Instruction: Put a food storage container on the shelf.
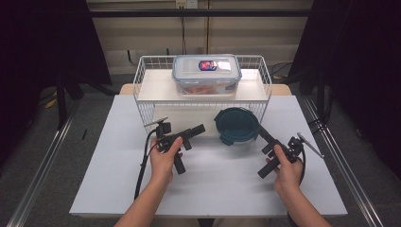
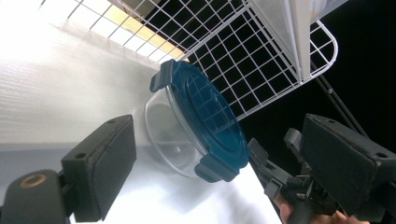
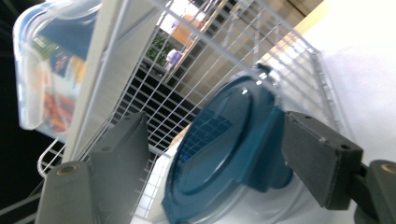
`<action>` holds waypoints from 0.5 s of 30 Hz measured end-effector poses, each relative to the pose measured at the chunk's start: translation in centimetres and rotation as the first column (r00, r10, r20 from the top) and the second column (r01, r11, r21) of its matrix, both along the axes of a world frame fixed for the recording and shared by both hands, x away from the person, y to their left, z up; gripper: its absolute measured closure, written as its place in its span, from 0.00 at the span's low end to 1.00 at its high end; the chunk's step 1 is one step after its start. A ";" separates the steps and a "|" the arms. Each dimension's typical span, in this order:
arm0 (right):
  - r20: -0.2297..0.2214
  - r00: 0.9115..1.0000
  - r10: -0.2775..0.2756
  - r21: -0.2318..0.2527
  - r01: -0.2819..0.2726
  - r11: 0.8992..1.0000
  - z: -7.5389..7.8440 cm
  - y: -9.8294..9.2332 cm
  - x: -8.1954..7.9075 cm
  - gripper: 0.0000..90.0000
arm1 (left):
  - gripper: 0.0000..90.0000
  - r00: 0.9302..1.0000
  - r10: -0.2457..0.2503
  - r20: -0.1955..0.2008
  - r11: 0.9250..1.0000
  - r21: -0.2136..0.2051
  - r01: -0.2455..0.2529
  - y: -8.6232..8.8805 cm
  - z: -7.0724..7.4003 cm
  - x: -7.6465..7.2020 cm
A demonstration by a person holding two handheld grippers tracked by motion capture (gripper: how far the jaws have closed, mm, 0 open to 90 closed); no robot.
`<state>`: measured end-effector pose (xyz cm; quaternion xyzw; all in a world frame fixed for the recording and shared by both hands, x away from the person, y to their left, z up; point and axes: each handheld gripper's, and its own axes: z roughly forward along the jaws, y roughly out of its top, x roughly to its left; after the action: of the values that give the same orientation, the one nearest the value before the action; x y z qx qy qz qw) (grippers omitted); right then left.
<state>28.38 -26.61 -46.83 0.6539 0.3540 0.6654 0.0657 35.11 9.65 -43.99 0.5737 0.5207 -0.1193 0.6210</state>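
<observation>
Right claw [image 3: 210,154] straddles blue-lidded container [image 3: 219,154], jaws apart.

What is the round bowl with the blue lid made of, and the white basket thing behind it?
The bowl looks like clear glass or hard plastic; you can see the table through it. Its dark blue lid seems smooth, slightly shiny plastic with clip tabs. The white rack looks like thin metal wire coated white, bent into a grid.

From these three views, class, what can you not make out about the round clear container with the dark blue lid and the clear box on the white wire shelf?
- Round clear container: whether anything is inside; glare, left gripper view.
- Clear box: orange contents and lid label too small, high view; cut off and blurred, right gripper view.
- Dark blue lid: whether the right gripper fingers touch it.
</observation>
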 end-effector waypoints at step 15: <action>-0.070 0.998 -0.008 0.045 0.011 0.999 -1.5 -0.5 0.4 0.25 | 0.10 1.000 0.015 -0.015 0.999 -0.031 -0.015 0.4 0.0 0.3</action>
<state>28.80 -27.09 -48.30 0.6797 0.3376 0.6498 0.0418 35.38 10.09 -43.98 0.5592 0.5277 -0.1267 0.6267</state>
